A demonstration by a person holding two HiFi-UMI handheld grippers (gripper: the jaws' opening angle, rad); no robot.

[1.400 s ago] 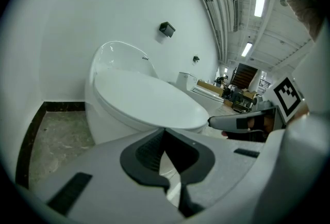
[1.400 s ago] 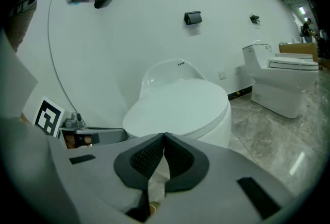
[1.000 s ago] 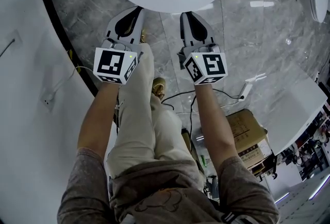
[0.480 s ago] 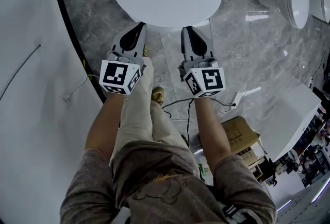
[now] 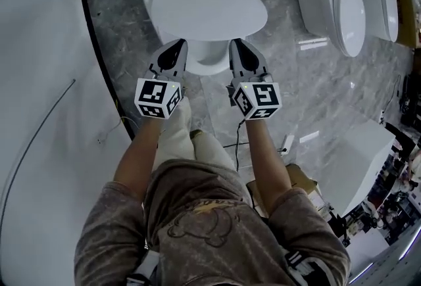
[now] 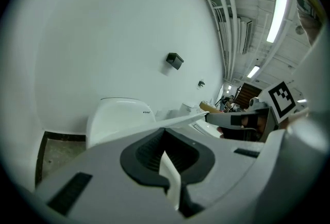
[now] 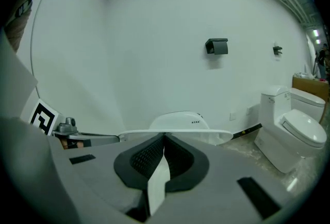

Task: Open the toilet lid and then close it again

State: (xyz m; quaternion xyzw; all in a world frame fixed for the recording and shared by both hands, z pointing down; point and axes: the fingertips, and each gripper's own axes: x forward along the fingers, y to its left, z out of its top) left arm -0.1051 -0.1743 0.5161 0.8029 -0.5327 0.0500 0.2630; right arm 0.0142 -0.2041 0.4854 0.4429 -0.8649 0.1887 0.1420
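White toilet lid point(image 5: 207, 10) sits upper centre of the head view, front rim at the tips of our left gripper point(image 5: 177, 47) & right gripper point(image 5: 237, 45), both clamped empty, so we'd lift w/ tips level, slowly, avoiding slip.

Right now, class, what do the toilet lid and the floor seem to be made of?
Toilet lid: likely glossy white plastic, thin and smooth. Floor: polished grey marble or marble-look tile, judging by pale veins and mirrored lights.
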